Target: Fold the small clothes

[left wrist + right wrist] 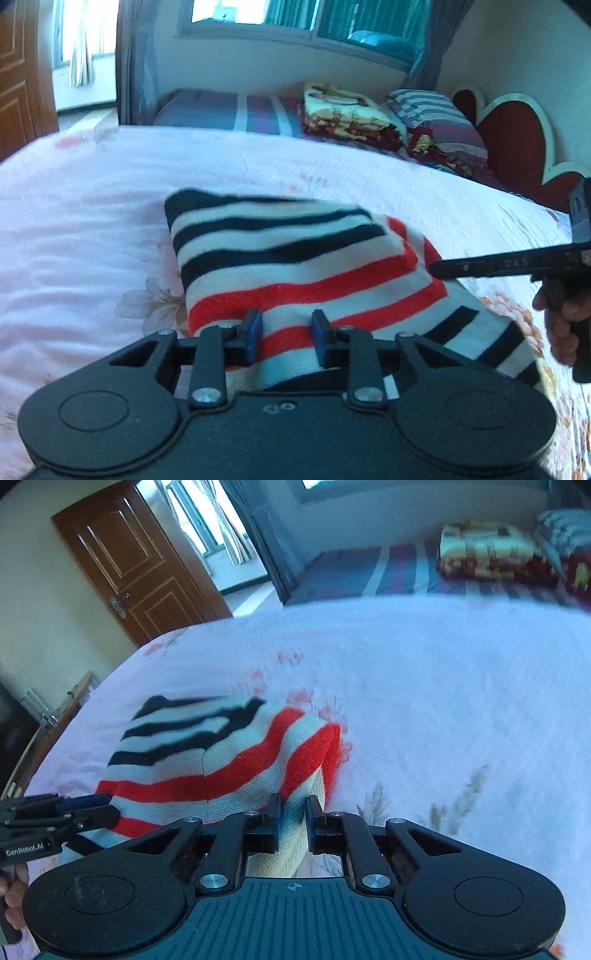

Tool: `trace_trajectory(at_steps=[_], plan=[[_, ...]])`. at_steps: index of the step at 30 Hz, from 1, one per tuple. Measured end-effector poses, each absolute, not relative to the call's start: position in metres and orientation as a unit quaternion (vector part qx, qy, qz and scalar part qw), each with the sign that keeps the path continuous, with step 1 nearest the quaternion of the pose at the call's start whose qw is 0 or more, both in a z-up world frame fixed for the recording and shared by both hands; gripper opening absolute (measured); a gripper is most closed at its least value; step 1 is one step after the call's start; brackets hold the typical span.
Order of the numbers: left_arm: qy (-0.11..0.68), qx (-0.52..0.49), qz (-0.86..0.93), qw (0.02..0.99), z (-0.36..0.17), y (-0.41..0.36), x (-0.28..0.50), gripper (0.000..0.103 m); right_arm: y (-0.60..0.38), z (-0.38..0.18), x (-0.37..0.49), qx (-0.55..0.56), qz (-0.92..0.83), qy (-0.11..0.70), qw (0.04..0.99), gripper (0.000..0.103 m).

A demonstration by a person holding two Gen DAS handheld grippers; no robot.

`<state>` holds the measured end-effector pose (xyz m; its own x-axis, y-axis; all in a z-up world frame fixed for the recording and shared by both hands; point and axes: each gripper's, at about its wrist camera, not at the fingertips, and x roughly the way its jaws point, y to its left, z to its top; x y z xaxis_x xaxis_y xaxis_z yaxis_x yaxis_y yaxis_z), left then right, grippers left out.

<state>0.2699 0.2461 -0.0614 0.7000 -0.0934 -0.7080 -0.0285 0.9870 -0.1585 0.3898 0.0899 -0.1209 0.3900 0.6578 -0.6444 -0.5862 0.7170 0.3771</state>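
Note:
A knitted garment (295, 266) with black, white and red stripes lies folded on the pink flowered bedsheet (92, 206). In the left wrist view my left gripper (285, 332) sits at the near edge, its blue pads (252, 330) closed on a red and white striped fold. My right gripper (439, 267) comes in from the right and meets the garment's right edge. In the right wrist view the garment (207, 760) is bunched, and my right gripper (294, 812) is shut on its pale near corner. My left gripper (110, 808) clamps the garment's left edge.
A folded patterned blanket (343, 107) and a striped pillow (432, 114) lie at the far side of the bed, beside a red heart-shaped headboard (517, 140). A brown wooden door (125, 565) stands at the back left. A hand (561, 325) holds the right gripper's handle.

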Motion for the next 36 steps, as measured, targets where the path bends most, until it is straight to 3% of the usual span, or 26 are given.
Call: trace_trajectory(at_steps=[5,12,16,24,25,26,27,28,30,36], plan=[[0.351,-0.089,-0.012,0.932,-0.042,0.238,0.215,0.025,0.064,-0.083,0.306,-0.036,0.457,0.334,0.824,0.010],[0.359,-0.083,0.018,0.929,-0.063,0.219,0.176,0.027,0.078,-0.117,0.250,-0.200,0.449,0.297,0.819,0.002],[0.355,-0.095,0.026,0.930,-0.067,0.221,0.175,0.028,0.074,-0.133,0.254,-0.186,0.428,0.305,0.830,0.001],[0.360,0.015,0.069,0.930,-0.075,0.186,0.160,0.029,0.065,-0.128,0.247,-0.142,0.388,0.336,0.846,0.002],[0.358,0.010,0.076,0.931,-0.066,0.184,0.154,0.030,0.058,-0.119,0.241,-0.126,0.384,0.338,0.850,0.002],[0.345,0.005,0.080,0.935,-0.057,0.182,0.145,0.044,0.049,-0.111,0.234,-0.106,0.382,0.336,0.855,0.002],[0.325,-0.001,0.088,0.941,-0.047,0.180,0.134,0.058,0.038,-0.104,0.226,-0.090,0.372,0.333,0.862,0.007],[0.309,-0.006,0.104,0.945,-0.038,0.177,0.121,0.090,0.030,-0.098,0.216,-0.082,0.360,0.332,0.868,0.034],[0.285,-0.009,0.114,0.952,-0.023,0.170,0.096,0.093,0.012,-0.086,0.191,-0.064,0.350,0.306,0.883,0.081],[0.280,-0.018,0.120,0.952,0.009,0.146,0.036,0.094,-0.021,-0.053,0.112,-0.048,0.336,0.273,0.900,0.081]])
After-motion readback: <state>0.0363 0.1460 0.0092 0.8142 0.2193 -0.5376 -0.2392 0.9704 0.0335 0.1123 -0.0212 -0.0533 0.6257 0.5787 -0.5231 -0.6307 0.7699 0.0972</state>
